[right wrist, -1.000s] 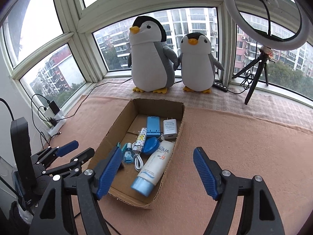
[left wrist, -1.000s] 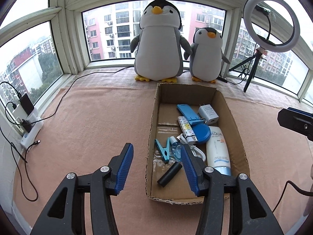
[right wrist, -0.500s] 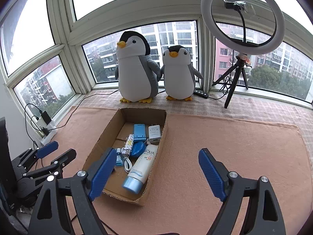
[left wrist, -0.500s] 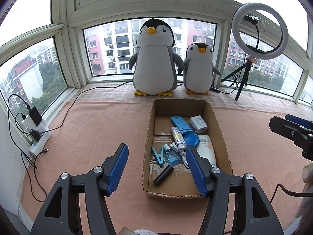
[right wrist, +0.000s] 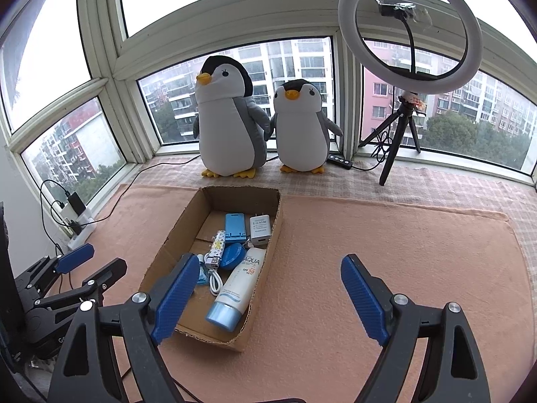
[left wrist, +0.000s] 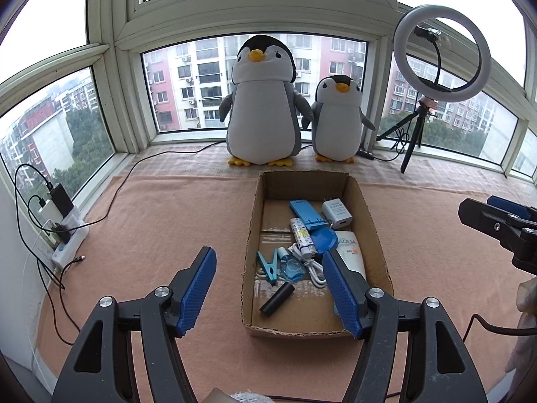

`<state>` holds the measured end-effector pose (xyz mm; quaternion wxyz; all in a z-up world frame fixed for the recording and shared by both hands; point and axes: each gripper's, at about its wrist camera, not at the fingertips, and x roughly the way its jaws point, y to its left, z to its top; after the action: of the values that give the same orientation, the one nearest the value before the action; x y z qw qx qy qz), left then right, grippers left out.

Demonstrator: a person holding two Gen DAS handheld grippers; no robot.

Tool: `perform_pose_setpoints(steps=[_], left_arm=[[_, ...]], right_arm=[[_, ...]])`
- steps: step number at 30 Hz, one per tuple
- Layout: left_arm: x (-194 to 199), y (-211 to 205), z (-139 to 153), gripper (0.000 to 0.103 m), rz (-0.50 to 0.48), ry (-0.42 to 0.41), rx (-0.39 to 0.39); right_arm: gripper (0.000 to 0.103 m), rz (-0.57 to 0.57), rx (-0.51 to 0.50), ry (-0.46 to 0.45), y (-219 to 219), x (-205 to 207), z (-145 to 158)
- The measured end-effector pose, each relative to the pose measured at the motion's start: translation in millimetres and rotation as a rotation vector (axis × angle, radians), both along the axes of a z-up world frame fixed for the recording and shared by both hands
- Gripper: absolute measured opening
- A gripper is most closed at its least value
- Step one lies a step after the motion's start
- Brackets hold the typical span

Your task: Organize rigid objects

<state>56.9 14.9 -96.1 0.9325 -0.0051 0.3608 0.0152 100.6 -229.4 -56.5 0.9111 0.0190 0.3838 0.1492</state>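
Cardboard box (left wrist: pixel 369 215) sits open-topped on the pink blanket (left wrist: pixel 174 221) in front of us, and every rigid item we can see lies inside it. At its far end are a blue phone stand (left wrist: pixel 307 214) and a white charger plug (left wrist: pixel 336 214) side by side. Nearer come a patterned lighter (left wrist: pixel 302 237), a round blue case (left wrist: pixel 324 240) and a white sunscreen tube (right wrist: pixel 240 282) along the right wall. A coiled white cable (left wrist: pixel 313 267), a small blue bottle (left wrist: pixel 291 266) and a blue clothes peg (left wrist: pixel 268 265) crowd the middle, and a black cylinder (left wrist: pixel 277 299) lies tilted near the front wall.

We hold the left gripper (left wrist: pixel 272 294) above the box's near left corner, jaws spread wide and empty; its right finger hides part of the tube in the left wrist view. The right gripper (right wrist: pixel 270 297) hangs over the box's near right edge, also spread wide with nothing between the pads, its left finger covering the bottle.

Behind the box stand a large plush penguin (left wrist: pixel 263 110) and a small plush penguin (left wrist: pixel 337 121) against the window. A ring light (right wrist: pixel 411 30) on a tripod stands to their right, and a power strip (left wrist: pixel 68 235) with trailing cords lies by the left wall
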Motion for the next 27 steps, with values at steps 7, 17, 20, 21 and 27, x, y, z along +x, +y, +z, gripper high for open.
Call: perform_pose_setpoints(steps=[7, 17, 20, 21, 27], left_arm=[[-0.2, -0.5, 0.3, 0.070, -0.001, 0.002, -0.001], [0.5, -1.8, -0.3, 0.073, -0.001, 0.006, -0.005], [1.4, -1.7, -0.7, 0.073, -0.002, 0.008, -0.005], [1.6, -1.5, -0.7, 0.073, -0.002, 0.008, -0.005], [3.1, -2.2, -1.2, 0.073, -0.003, 0.005, -0.001]], right_arm=[[0.083, 0.000, -0.001, 0.001, 0.2, 0.0, 0.0], [0.083, 0.002, -0.004, 0.007, -1.2, 0.9, -1.3], [0.083, 0.002, -0.006, 0.010, -0.8, 1.4, -2.7], [0.084, 0.003, -0.006, 0.012, -0.3, 1.9, -3.5], [0.084, 0.003, -0.010, 0.016, -0.7, 3.0, -5.6]])
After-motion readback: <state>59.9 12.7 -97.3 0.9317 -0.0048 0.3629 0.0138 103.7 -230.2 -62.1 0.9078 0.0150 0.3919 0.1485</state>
